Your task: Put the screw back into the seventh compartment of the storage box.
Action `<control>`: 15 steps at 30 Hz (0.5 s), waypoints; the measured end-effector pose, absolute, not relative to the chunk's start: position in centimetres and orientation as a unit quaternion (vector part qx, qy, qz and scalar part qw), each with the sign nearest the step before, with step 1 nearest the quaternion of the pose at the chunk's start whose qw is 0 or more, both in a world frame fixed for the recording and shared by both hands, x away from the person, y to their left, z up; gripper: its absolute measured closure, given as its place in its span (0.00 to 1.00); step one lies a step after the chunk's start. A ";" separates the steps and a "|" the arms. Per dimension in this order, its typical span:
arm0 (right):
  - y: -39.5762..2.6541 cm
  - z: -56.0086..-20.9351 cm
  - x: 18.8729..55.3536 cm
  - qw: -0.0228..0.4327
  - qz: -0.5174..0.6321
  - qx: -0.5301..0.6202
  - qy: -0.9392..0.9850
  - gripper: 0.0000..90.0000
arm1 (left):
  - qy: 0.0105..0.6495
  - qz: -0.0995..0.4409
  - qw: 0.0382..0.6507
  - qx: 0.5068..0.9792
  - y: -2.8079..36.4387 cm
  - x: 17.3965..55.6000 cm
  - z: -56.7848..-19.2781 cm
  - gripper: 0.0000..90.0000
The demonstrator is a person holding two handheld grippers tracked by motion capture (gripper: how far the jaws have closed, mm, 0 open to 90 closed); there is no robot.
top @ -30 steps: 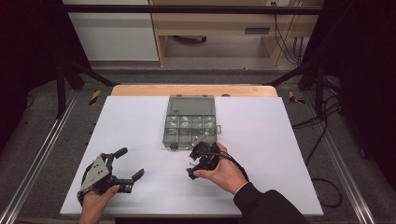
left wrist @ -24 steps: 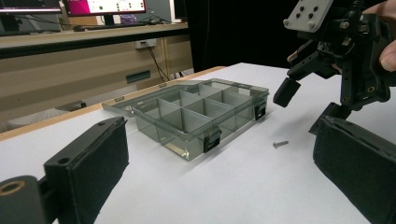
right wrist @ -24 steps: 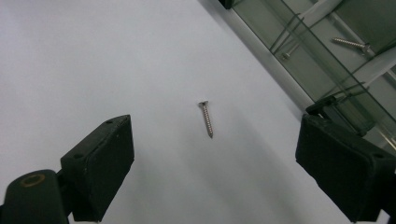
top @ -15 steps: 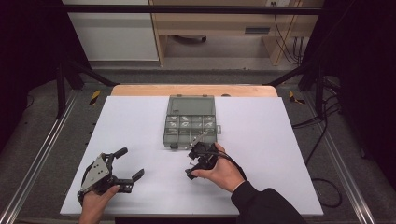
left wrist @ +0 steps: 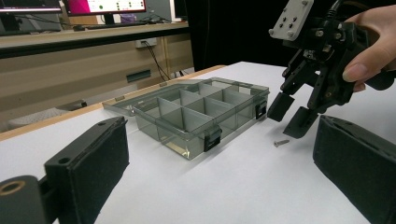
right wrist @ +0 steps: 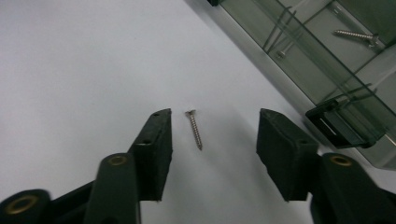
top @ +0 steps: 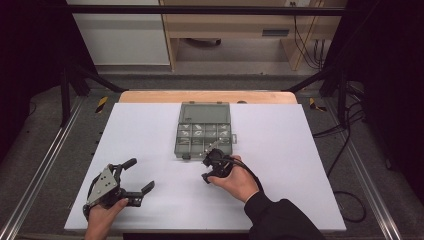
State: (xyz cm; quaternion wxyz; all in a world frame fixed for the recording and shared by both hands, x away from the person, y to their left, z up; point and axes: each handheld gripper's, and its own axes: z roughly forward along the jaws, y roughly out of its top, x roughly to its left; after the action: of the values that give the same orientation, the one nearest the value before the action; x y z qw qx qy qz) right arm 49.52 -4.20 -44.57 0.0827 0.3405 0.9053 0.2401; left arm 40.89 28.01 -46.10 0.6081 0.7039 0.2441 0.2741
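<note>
Straddling a small silver wood screw (right wrist: 194, 129) near the middle of the right gripper view, our right gripper (right wrist: 212, 142) has just been closing its jaws. The screw lies between them on the white counter (right wrist: 70, 60), yet neither pad touches it, so nothing is grasped. In the left gripper view the same gripper (left wrist: 292, 114) hangs at the upper right of the frame, tips pointing down, and the screw (left wrist: 281, 143) rests on the counter just below and beside them.

Next outward comes the smoky transparent plastic compartment box (right wrist: 327, 60) at the upper right of the right gripper view, with its black latch (right wrist: 338, 126) close to the right jaw and another screw (right wrist: 357, 35) lying inside. From the high view the box (top: 203, 130) sits open at the centre, touching nothing, and our right gripper (top: 212, 167) is just below its lower edge.

Our left gripper (top: 135, 177) rests at the lower left of that view, jaws spread and empty, well apart from the work.

We judge the step in hand to be picking up the loose screw. The next move calls for lowering the tips to the counter, clamping squarely on the thin shank so that it does not roll or flip away, then lifting it over the box wall into a compartment.
</note>
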 end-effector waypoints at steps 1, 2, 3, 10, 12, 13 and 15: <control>-4.2 -44.6 49.6 0.084 0.240 0.341 0.905 0.56 | 0.244 0.274 0.608 0.704 28.0 40.9 -46.1 0.04; -4.2 -44.6 49.6 0.083 0.240 0.341 0.905 0.59 | 0.244 0.274 0.608 0.704 28.0 40.9 -46.1 0.04; -4.2 -44.7 49.7 0.082 0.240 0.340 0.906 0.61 | 0.244 0.274 0.608 0.704 28.0 40.9 -46.1 0.04; -3.9 -44.9 49.7 0.074 0.244 0.335 0.907 0.73 | 0.243 0.274 0.605 0.707 28.0 40.9 -46.1 0.04; -3.8 -45.0 49.7 0.075 0.242 0.334 0.908 0.75 | 0.243 0.274 0.605 0.707 28.0 40.9 -46.1 0.04; -3.8 -45.0 49.7 0.074 0.242 0.335 0.908 0.76 | 0.243 0.274 0.605 0.707 28.0 40.9 -46.1 0.04; -3.7 -45.1 49.8 0.074 0.243 0.332 0.908 0.79 | 0.243 0.274 0.605 0.707 28.0 40.9 -46.1 0.04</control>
State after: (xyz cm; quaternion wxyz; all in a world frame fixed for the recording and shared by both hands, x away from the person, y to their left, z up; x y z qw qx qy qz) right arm 49.77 -3.71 -45.07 0.0738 0.3323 0.9085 0.2425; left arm 40.88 27.98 -46.10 0.6047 0.7074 0.2427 0.2741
